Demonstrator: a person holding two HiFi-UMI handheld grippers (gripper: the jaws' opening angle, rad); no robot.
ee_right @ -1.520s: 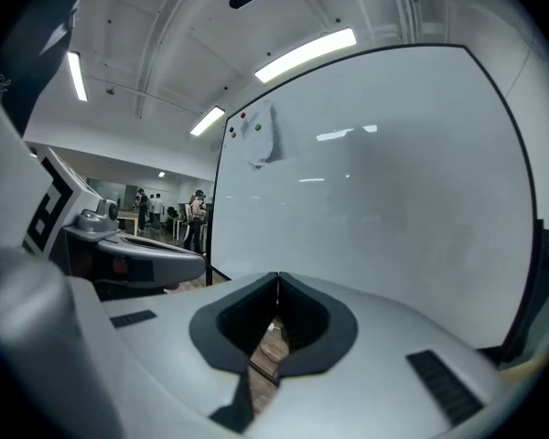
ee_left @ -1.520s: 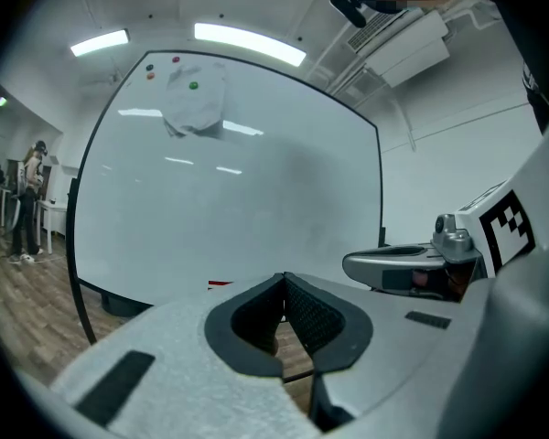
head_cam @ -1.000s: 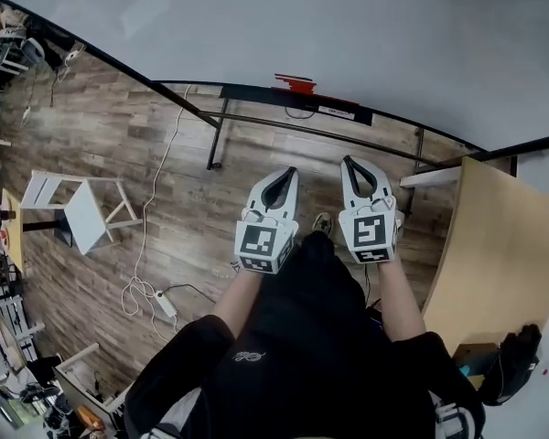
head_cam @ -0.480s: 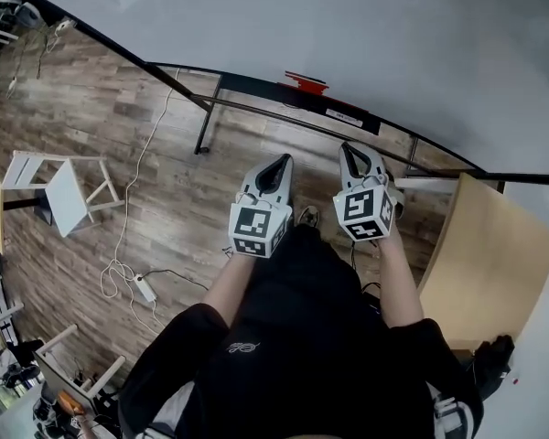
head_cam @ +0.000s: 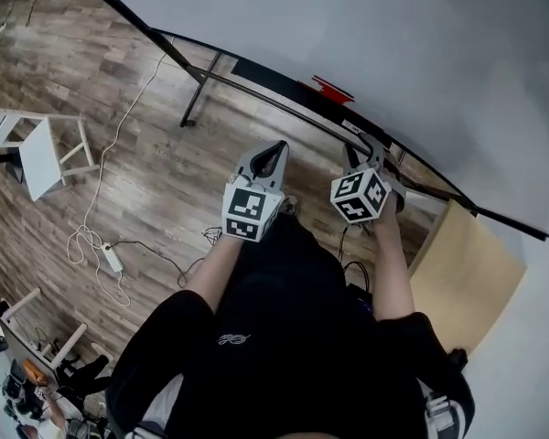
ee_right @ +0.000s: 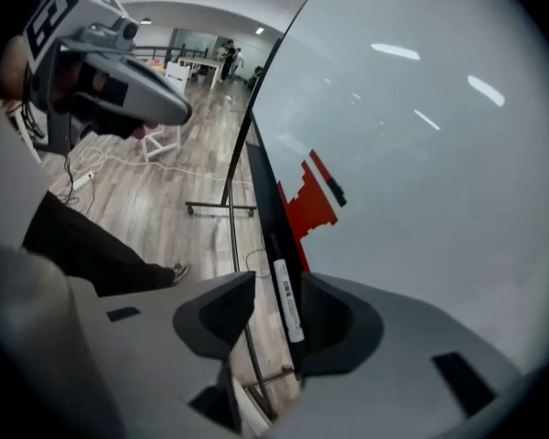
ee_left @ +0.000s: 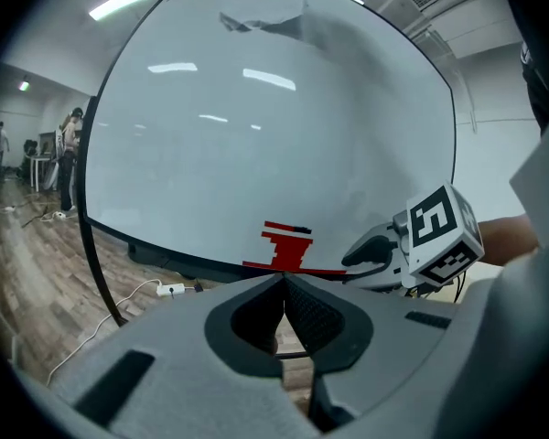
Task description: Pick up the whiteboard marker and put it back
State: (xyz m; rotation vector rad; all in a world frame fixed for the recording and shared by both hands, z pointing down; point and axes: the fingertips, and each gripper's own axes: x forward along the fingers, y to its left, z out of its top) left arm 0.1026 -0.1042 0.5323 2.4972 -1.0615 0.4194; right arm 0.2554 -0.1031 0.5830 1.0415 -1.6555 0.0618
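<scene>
Along the black tray [ee_right: 271, 219] at the lower edge of the large white whiteboard [head_cam: 393, 53] lay the slim white whiteboard marker [ee_right: 287, 302] with its dark printed label. It lay lengthwise, just below a red stepped shape [ee_right: 309, 199] on the board. Our right gripper [ee_right: 277, 282] pointed down at it. Its jaws had just been opening and stood apart with the marker between them, not pressed by the pads. Our left gripper [ee_left: 284, 280] hung beside it, short of the tray, its jaws closed together on nothing.
</scene>
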